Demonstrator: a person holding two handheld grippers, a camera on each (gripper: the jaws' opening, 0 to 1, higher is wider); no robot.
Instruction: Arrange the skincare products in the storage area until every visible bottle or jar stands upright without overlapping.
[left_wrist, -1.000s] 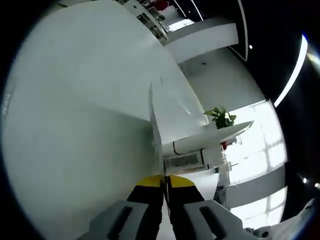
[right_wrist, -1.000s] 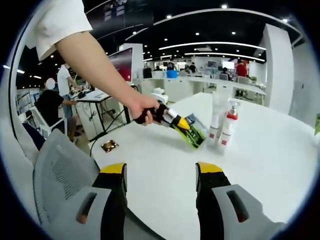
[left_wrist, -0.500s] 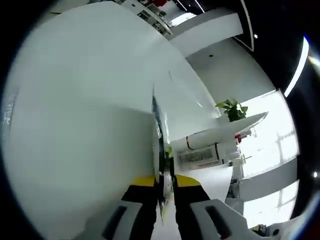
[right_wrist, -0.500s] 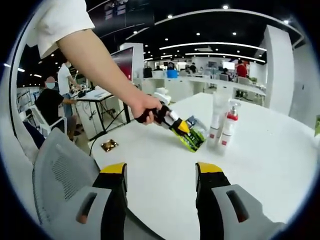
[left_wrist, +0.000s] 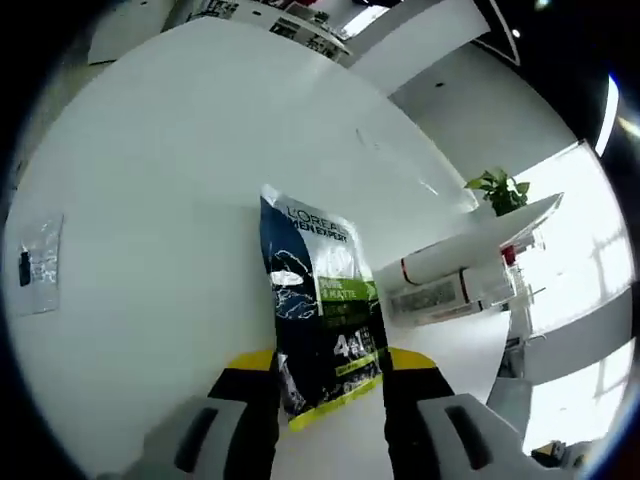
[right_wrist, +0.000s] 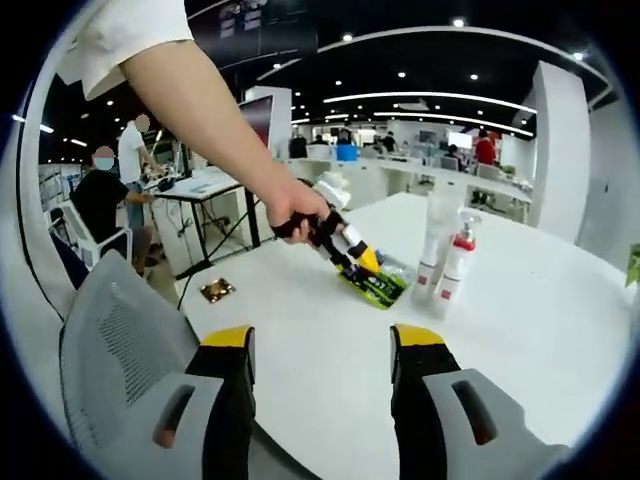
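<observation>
A wide white table (right_wrist: 540, 330) takes up most of both views. In the right gripper view a grey mesh-backed chair (right_wrist: 120, 350) stands at the table's near edge, and beyond the table lies an open office with desks, ceiling lights and a few people in the distance.

In the right gripper view, the person's bare arm (right_wrist: 200, 110) reaches in from the upper left. Its hand (right_wrist: 295, 208) holds the left gripper (right_wrist: 362, 268), which slants down towards the table. That gripper's yellow-tipped jaws are clenched on a dark sachet (right_wrist: 375, 285) with bright green print, and the sachet's lower end is touching or nearly touching the tabletop.

In the left gripper view the same sachet (left_wrist: 322, 310) rises between that gripper's own two jaws (left_wrist: 330, 372), pinched at its bottom edge. It is black with white lettering and a lime green panel, and it lies flat along the table (left_wrist: 170, 180).

Just to the right of the sachet in the right gripper view, a tall white tube (right_wrist: 433, 245) and a white pump bottle (right_wrist: 455, 265) with a red collar stand upright, close beside each other. In the left gripper view these two (left_wrist: 450, 285) appear sideways because the camera is rolled.

The right gripper (right_wrist: 322, 345) hangs low over the near table edge. Its jaws are spread wide apart with nothing between them, well apart from the sachet and bottles.

A small clear plastic packet (left_wrist: 35, 265) lies flat on the table in the left gripper view. A small green potted plant (left_wrist: 498, 190) sits beyond the table.
</observation>
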